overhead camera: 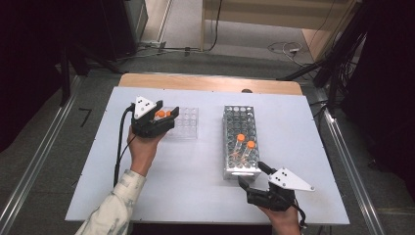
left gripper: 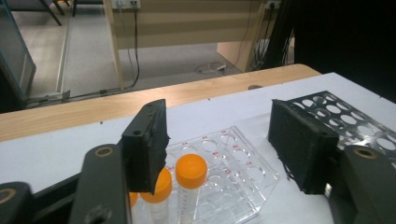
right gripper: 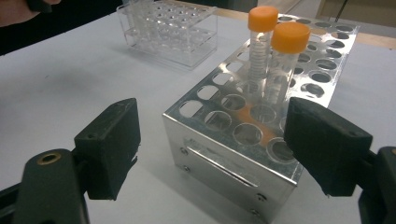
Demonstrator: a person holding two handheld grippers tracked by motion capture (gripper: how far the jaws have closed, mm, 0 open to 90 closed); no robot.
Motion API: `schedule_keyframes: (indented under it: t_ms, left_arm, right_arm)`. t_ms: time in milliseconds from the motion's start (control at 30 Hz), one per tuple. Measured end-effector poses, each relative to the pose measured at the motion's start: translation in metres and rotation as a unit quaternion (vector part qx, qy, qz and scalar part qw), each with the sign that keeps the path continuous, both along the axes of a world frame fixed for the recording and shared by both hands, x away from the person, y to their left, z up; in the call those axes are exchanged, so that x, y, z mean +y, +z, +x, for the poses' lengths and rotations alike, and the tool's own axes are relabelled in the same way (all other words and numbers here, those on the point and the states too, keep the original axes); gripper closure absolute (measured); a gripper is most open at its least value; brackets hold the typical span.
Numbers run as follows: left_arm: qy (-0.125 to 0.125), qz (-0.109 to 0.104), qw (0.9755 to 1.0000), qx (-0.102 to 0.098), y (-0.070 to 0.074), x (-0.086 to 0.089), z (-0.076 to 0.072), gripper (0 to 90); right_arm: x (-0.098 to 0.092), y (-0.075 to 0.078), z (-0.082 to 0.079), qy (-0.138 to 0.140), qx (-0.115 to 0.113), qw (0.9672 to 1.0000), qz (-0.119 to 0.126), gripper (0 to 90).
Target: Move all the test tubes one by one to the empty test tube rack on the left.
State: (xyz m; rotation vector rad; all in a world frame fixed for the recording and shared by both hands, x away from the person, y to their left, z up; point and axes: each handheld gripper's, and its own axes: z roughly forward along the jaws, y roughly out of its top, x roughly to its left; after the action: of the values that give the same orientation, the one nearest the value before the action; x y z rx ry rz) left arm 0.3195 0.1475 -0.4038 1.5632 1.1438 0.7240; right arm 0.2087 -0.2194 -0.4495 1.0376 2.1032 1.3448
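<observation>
High view, table: white table top (overhead camera: 195, 196) carries everything; both claws work over it, left claw at the far left, right claw at the near right
Metal rack: perforated metal rack (overhead camera: 241, 142) lies just ahead of the right claw (overhead camera: 253, 175), its near end all but touching the jaw tips; its long axis runs away from that claw
Clear rack: clear plastic rack (overhead camera: 185, 122) sits directly under and ahead of the left claw (overhead camera: 169, 116), well apart from the right claw
Left claw: jaws stand partly apart with nothing pressed between them; in the left gripper view an orange-capped tube (left gripper: 190, 186) stands upright in the clear rack just below the gap, a second capped tube (left gripper: 158, 191) beside it by the left pad
Right claw: jaws spread wide and empty, straddling the near corner of the metal rack (right gripper: 243, 135) in the right gripper view
Tubes left in metal rack: two orange-capped tubes (overhead camera: 244, 147) stand upright, side by side, a few holes ahead of the right claw and above jaw level; long axis vertical
Key relation: by my reading the right hand is far nearer those two tubes, so a lift calls for that claw to rise and go forward
</observation>
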Motion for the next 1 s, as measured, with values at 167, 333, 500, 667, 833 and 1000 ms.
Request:
schedule_keyframes:
  t_ms: [167,333,500,667,833,1000]
  left_arm:
    - [-0.01,-0.008,0.9999,0.01,-0.003,-0.003,-0.01,25.1]
    - [-0.02,-0.004,0.9997,0.015,-0.008,-0.007,-0.021,21.3]
    - [-0.034,-0.006,0.9993,0.015,-0.011,-0.009,-0.035,18.6]
    - [-0.049,-0.015,0.9986,0.012,-0.016,-0.01,-0.047,16.5]
    - [-0.053,-0.012,0.9984,0.014,-0.019,-0.011,-0.055,15.7]
    - [-0.054,-0.01,0.9984,0.011,-0.019,-0.008,-0.064,15.5]
  right_arm:
    - [-0.001,0.0,0.011,-0.013,-0.004,0.9999,-0.003,19.8]
    - [-0.004,-0.002,0.026,-0.023,-0.009,0.9997,-0.001,31.3]
    - [-0.006,-0.006,0.043,-0.025,-0.006,0.9997,0.004,44.2]
    - [-0.005,-0.008,0.052,-0.025,-0.008,0.9997,0.004,50.1]
    - [-0.004,-0.012,0.06,-0.027,-0.004,0.9996,0.006,56.3]
    - [-0.002,-0.014,0.065,-0.024,-0.003,0.9997,0.006,59.8]
